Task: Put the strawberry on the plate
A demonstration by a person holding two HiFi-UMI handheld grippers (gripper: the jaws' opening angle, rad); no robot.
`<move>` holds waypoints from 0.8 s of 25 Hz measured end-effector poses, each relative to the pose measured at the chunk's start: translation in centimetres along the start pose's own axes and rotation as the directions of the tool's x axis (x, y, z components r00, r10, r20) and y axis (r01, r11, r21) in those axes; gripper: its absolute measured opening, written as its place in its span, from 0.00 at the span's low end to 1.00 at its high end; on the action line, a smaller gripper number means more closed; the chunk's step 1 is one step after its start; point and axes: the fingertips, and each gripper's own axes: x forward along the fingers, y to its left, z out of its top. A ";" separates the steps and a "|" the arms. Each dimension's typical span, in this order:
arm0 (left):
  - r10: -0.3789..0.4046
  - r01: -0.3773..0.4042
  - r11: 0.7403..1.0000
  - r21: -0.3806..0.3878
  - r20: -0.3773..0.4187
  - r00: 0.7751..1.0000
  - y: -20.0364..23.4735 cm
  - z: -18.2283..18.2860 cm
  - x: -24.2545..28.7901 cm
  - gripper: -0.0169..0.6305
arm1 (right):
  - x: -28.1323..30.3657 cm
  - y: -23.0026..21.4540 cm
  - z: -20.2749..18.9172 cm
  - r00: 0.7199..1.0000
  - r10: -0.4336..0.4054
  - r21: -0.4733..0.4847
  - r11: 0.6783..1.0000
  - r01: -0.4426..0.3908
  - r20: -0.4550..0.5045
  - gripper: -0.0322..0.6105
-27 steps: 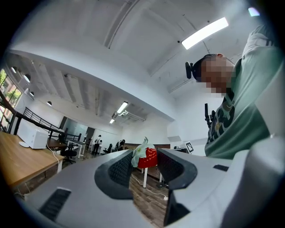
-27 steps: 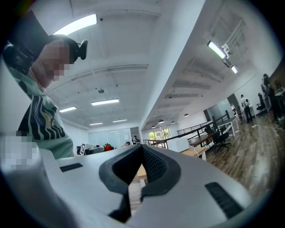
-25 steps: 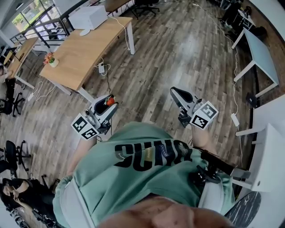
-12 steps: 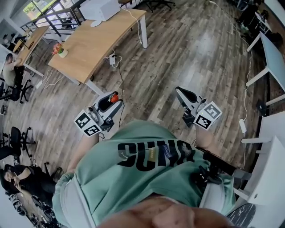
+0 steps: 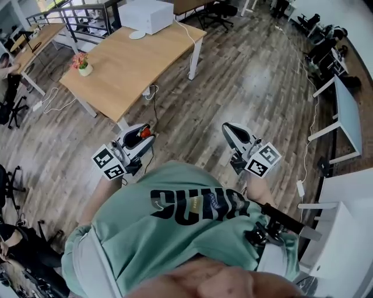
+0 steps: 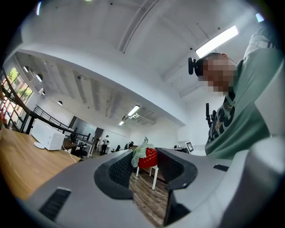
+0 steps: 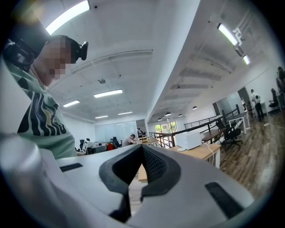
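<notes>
A red strawberry [image 6: 148, 157] with green leaves sits pinched between the pads of my left gripper [image 6: 144, 153], which is shut on it. From the head view the strawberry [image 5: 145, 132] shows as a small red spot at the tip of the left gripper [image 5: 141, 133], held in front of the person's green shirt over the wooden floor. My right gripper [image 5: 228, 129] is held level beside it; its jaws [image 7: 141, 149] meet at the tips with nothing between them. No plate shows in any view.
A long wooden table [image 5: 128, 64] stands ahead to the left, with a white box [image 5: 145, 14] and a small flower pot [image 5: 83, 64] on it. Cables lie on the floor by its leg. White desks [image 5: 344, 105] stand at the right, office chairs at the back.
The person has moved across the floor with both grippers; the wooden table now lies further right and nearer in the head view. The strawberry stays in the left gripper.
</notes>
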 end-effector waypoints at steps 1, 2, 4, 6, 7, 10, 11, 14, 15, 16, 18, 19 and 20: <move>-0.007 0.007 1.000 0.004 0.005 1.000 1.7 1.0 -0.7 0.29 | 1.8 0.1 0.4 1.000 -0.007 -0.011 1.000 0.007 -0.002 0.06; -0.014 0.014 1.000 0.007 0.010 1.000 3.3 1.9 -1.4 0.29 | 3.5 0.2 0.9 1.000 -0.016 -0.018 1.000 0.016 0.001 0.06; -0.027 0.027 1.000 0.010 0.020 0.999 6.3 3.2 -2.6 0.29 | 6.8 0.2 1.3 0.999 -0.031 -0.017 0.999 0.031 0.008 0.06; -0.038 0.038 0.999 0.009 0.026 0.999 8.9 4.0 -3.6 0.29 | 9.5 0.2 1.2 0.999 -0.045 -0.018 0.999 0.045 0.001 0.06; -0.042 0.042 0.999 0.007 0.027 0.999 10.0 4.1 -4.1 0.29 | 10.7 0.1 0.9 0.999 -0.051 -0.019 0.999 0.050 -0.006 0.06; -0.043 0.043 0.999 -0.011 0.022 0.999 13.1 3.9 -4.9 0.29 | 13.4 -0.7 0.3 0.998 -0.063 -0.013 0.998 0.062 -0.030 0.06; -0.039 0.040 0.999 -0.020 0.021 0.999 14.0 3.8 -4.8 0.29 | 14.1 -1.1 0.3 0.997 -0.064 -0.013 0.998 0.063 -0.037 0.06; -0.029 0.030 0.999 -0.044 0.021 0.999 16.1 3.3 -4.0 0.29 | 15.4 -3.0 0.4 0.997 -0.068 -0.013 0.998 0.067 -0.046 0.06; -0.025 0.026 0.999 -0.046 0.019 1.000 16.7 3.1 -3.4 0.29 | 15.6 -4.0 0.5 0.997 -0.067 -0.009 0.998 0.067 -0.043 0.06; -0.019 0.020 0.999 -0.046 0.015 1.000 17.2 2.9 -2.7 0.29 | 15.8 -5.1 0.6 0.997 -0.063 -0.002 0.998 0.063 -0.036 0.06; 0.002 -0.002 0.999 -0.040 0.005 1.000 18.0 2.4 -1.0 0.29 | 16.1 -7.5 0.5 0.999 -0.043 0.012 0.999 0.043 -0.022 0.06; 0.016 -0.015 0.999 -0.031 0.000 1.000 18.3 2.2 -0.1 0.29 | 16.1 -8.7 0.5 1.000 -0.026 0.018 0.999 0.027 -0.015 0.06; 0.030 -0.030 0.999 -0.018 -0.002 1.000 18.5 2.1 0.8 0.29 | 16.1 -9.9 0.5 1.000 -0.007 0.022 1.000 0.007 -0.007 0.06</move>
